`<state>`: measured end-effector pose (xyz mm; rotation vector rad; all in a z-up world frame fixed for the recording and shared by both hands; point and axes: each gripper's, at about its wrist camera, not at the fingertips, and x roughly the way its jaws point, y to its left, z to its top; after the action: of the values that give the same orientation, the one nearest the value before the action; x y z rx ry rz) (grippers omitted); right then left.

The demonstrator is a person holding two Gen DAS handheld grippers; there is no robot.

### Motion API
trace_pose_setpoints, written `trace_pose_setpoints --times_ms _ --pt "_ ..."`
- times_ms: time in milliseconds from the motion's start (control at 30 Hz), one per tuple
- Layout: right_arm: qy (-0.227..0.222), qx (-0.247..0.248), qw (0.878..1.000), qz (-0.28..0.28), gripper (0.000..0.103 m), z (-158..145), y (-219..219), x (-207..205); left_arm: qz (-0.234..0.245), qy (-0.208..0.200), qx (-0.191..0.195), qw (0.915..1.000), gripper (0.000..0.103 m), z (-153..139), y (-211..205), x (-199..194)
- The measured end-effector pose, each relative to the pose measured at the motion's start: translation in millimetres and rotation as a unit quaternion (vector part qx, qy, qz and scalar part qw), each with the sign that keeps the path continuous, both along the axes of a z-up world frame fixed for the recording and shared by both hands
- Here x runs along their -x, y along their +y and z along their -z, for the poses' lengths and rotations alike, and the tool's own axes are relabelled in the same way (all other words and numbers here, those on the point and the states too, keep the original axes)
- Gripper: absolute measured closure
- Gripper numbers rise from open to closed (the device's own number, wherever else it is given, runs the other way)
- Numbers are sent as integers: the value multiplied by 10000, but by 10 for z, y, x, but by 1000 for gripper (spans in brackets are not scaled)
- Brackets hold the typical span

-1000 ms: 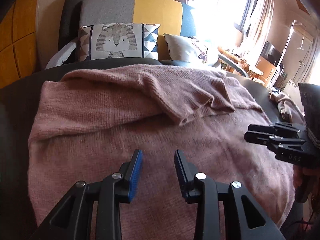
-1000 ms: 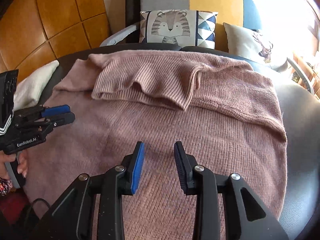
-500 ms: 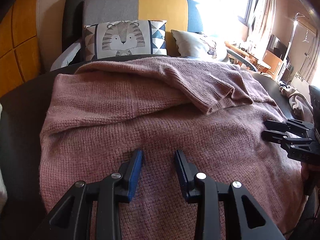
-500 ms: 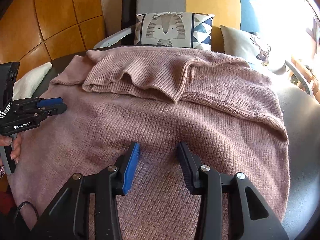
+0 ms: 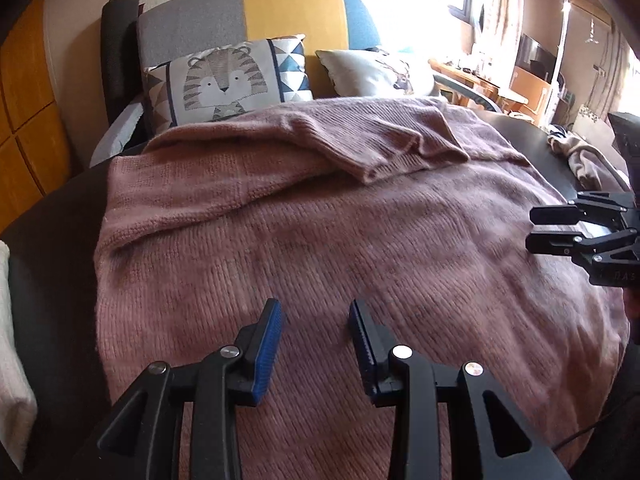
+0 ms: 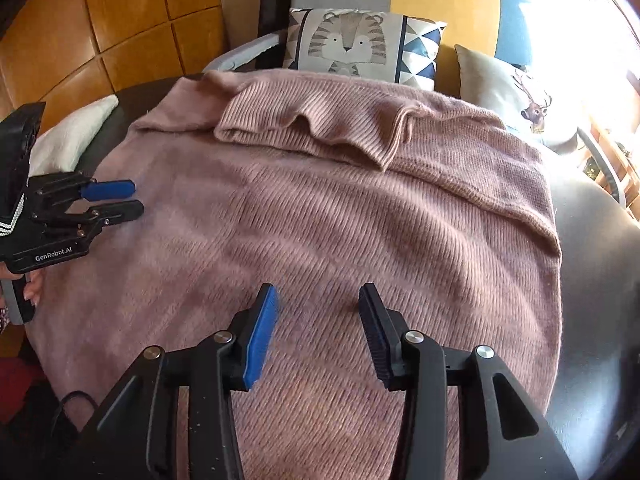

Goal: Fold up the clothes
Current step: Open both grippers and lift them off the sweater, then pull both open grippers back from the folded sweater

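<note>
Across a dark round table [image 6: 592, 248], a dusty-pink knit sweater [image 5: 340, 240] lies spread flat, with both grippers hovering over its near half.

Over the sweater's near-left part, the left gripper [image 5: 314, 320] has its jaws parted with knit showing in the gap and nothing between them; over the near-right part, the right gripper [image 6: 318, 308] is spread a little wider, also gripping nothing. One sleeve [image 6: 320, 128] is folded across the far end of the sweater, its ribbed cuff end lying on the body. Beyond the table stands a grey, yellow and blue sofa [image 5: 288, 8] with a tiger-print cushion [image 5: 228, 80] and a pale deer-print cushion [image 6: 516, 96]. A white cloth [image 6: 76, 132] lies at the table's left edge.
</note>
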<state>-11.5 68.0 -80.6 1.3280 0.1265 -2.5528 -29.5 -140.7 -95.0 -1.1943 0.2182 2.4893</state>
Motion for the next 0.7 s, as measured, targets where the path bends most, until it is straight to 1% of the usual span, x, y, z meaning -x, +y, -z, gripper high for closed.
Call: trace_pose_setpoints --times_ms 133,233,333,400,500,567,667,700 --pt "-45 30 10000 46 52 68 40 -249 91 173 150 9997 68 7 -95 -291" --pt "-76 89 9999 104 52 83 140 -452 120 240 225 9994 67 12 -195 -472" --pt "-68 12 9999 117 51 67 264 -617 190 409 334 9984 66 23 -318 -631" --pt "-87 25 9998 164 51 59 347 -733 174 473 328 9982 66 23 -429 -707" --pt "-128 100 9995 285 52 23 452 -847 18 434 227 9988 65 8 -570 -794" --pt "-54 179 9992 365 52 -45 462 -890 -175 370 149 9991 66 -34 -618 -824" --pt "148 527 9984 141 52 -166 274 -938 -276 517 -85 9982 66 -152 -565 -905" --pt "142 557 9983 26 52 -178 157 -929 -194 537 -231 9981 66 -193 -498 -934"
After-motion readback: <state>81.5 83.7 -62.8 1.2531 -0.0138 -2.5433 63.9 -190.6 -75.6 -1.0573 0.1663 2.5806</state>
